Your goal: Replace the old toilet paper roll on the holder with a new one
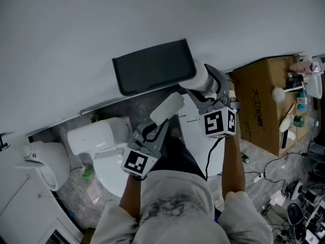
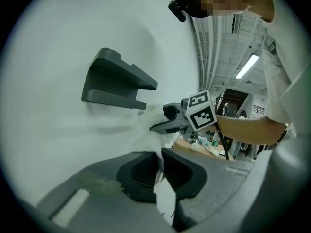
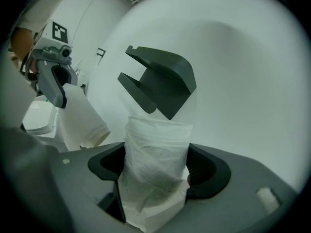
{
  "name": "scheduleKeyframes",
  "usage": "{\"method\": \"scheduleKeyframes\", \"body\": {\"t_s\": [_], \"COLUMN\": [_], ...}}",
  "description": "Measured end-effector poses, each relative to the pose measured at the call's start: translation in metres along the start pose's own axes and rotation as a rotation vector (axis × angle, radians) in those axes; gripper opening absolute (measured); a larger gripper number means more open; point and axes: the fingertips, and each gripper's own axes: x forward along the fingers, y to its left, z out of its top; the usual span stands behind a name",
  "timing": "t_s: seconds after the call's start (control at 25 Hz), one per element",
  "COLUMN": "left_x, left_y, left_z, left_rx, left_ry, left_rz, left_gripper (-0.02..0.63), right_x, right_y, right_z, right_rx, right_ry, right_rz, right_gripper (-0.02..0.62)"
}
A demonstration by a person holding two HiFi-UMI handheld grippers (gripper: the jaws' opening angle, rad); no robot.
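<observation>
Right claw (image 3: 159, 171) clamped on toilet paper roll (image 3: 156, 140), holder (image 3: 163, 81) just beyond claw. Left claw (image 2: 160, 171) pinched shut on second roll (image 2: 148, 142), beside right claw.

The holder (image 1: 152, 67) is coloured dark grey. The full toilet paper roll (image 3: 155, 149) and the flattened roll (image 1: 166, 107) are white. The right gripper's cube (image 1: 219, 122) is patterned with black-and-white squares. The cardboard box (image 1: 261, 103) is brown.

The dark grey holder (image 1: 152, 67) is fixed to the white wall, a flat shelf over two arms. A loosely wrapped white roll (image 3: 155, 159) stands clamped in the right tongs (image 3: 158, 174), close by the holder's right end. A second roll (image 1: 166, 108), brown core showing, tilts from the left tongs (image 2: 160, 176), pinched by its paper.
</observation>
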Motion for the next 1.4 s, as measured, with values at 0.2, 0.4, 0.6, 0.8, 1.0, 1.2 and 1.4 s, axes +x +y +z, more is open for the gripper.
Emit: {"method": "scheduleKeyframes", "body": {"t_s": [0.2, 0.4, 0.6, 0.8, 1.0, 1.2, 1.4], "left_x": [-0.003, -0.009, -0.013, -0.014, -0.018, -0.020, -0.027], "left_y": [0.002, 0.005, 0.007, 0.010, 0.015, 0.018, 0.023], "left_z": [0.000, -0.001, -0.001, 0.000, 0.001, 0.001, 0.003], "left_rx": [-0.004, 0.000, 0.003, -0.009, -0.006, -0.014, -0.014], "left_ry": [0.000, -0.001, -0.006, -0.002, -0.006, -0.012, -0.021], "left_rz": [0.002, 0.005, 0.007, 0.013, 0.016, 0.023, 0.037], "left_gripper": [0.015, 0.015, 0.015, 0.015, 0.015, 0.015, 0.015], "right_x": [0.002, 0.005, 0.005, 0.005, 0.006, 0.005, 0.005], "right_y": [0.003, 0.007, 0.011, 0.010, 0.013, 0.015, 0.021], "right_z": [0.001, 0.008, 0.013, 0.017, 0.024, 0.030, 0.038], "right_rx": [-0.073, -0.121, -0.161, -0.191, -0.227, -0.251, -0.280], "right_ry": [0.023, 0.032, 0.037, 0.037, 0.036, 0.022, 0.011], "right_rz": [0.003, -0.003, -0.009, -0.020, -0.030, -0.043, -0.053], "right_gripper": [0.380, 0.382, 0.382, 0.382, 0.382, 0.382, 0.383]}}
